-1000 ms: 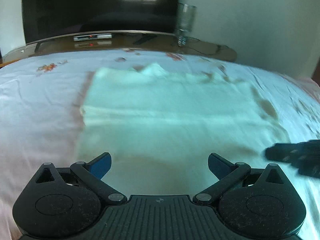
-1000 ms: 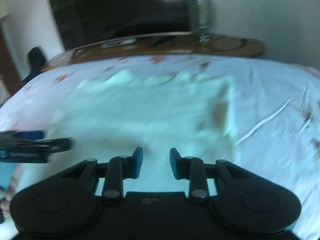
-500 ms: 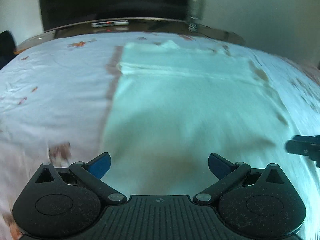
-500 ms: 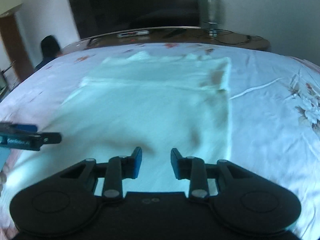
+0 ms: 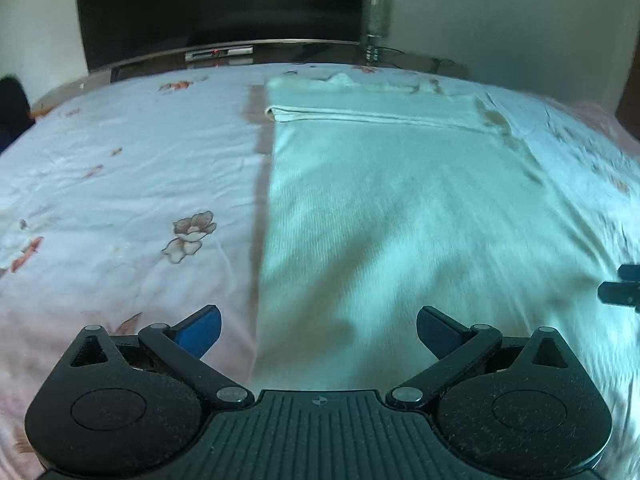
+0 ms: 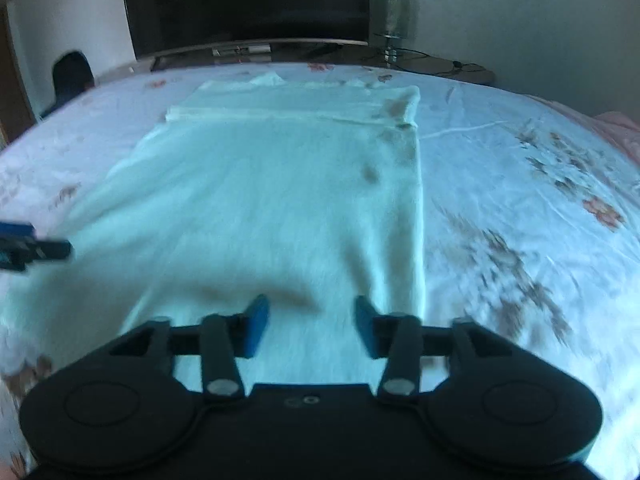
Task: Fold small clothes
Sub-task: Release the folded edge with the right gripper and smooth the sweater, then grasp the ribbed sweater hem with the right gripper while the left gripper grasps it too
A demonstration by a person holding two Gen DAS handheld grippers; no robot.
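Observation:
A pale white garment [image 5: 392, 208] lies flat on the flowered bedsheet [image 5: 132, 168], its far end folded over in a band. It also shows in the right wrist view [image 6: 280, 200]. My left gripper [image 5: 318, 330] is open and empty above the garment's near left edge. My right gripper [image 6: 310, 322] is open and empty above the garment's near right part. Each gripper shows at the other view's edge: the right gripper [image 5: 622, 288] and the left gripper [image 6: 28, 246].
A dark TV [image 5: 216, 4] stands on a wooden shelf [image 6: 440, 66] beyond the bed, with a glass lamp [image 6: 390, 20] to its right. The flowered sheet [image 6: 520, 208] spreads on both sides of the garment.
Both grippers have drawn back toward the garment's near end. The right gripper's fingers have opened wider. The left gripper stays wide open.

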